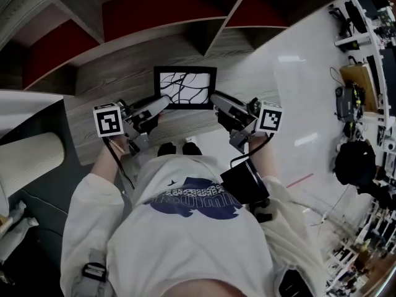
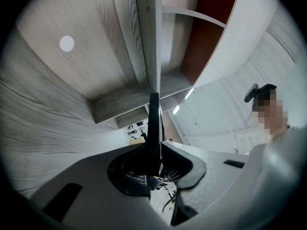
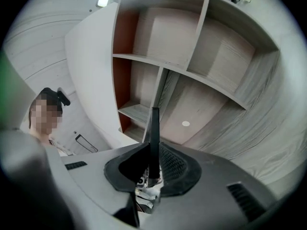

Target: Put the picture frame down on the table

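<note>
I'm gripping the picture frame (image 1: 185, 86) at 12 o'clock by the wood-grain worktop (image 1: 99, 122), left gripper (image 1: 164, 102) jaws pinched narrow on its 9 o'clock edge, right gripper (image 1: 215, 98) jaws likewise at 3 o'clock, aiming for level, even lowering before releasing.

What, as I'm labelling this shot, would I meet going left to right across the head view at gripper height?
pale roll → left gripper → picture frame → right gripper. Each gripper is clamped on one side edge of the frame.
</note>
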`<state>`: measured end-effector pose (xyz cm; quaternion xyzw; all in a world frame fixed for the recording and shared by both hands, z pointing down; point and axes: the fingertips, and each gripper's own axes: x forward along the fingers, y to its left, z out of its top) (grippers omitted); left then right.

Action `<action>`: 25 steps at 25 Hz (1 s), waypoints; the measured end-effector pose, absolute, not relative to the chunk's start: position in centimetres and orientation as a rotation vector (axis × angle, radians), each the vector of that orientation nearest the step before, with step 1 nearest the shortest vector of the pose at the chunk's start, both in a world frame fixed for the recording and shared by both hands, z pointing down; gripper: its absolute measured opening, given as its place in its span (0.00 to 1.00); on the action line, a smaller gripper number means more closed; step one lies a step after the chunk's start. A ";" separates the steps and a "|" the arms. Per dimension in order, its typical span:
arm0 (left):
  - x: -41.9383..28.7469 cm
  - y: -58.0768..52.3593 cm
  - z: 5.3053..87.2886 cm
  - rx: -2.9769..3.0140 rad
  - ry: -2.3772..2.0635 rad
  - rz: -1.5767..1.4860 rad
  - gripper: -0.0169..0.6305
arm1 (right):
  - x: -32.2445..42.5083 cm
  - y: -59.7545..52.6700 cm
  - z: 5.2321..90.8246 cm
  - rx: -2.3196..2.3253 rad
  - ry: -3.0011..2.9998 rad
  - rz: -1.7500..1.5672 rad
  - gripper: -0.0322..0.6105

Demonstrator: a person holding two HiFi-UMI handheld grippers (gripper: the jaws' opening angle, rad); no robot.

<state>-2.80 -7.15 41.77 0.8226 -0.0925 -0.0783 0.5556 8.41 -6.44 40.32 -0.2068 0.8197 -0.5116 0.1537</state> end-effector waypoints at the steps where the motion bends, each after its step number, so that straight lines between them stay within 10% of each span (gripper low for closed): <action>1: -2.8 -7.3 42.4 1.943 -0.238 -0.170 0.14 | 8.4 -6.7 40.8 -0.600 2.337 -1.486 0.14; 25: -4.2 -7.8 59.2 1.705 -0.617 0.129 0.21 | 7.1 -7.5 58.1 -0.991 2.212 -1.978 0.16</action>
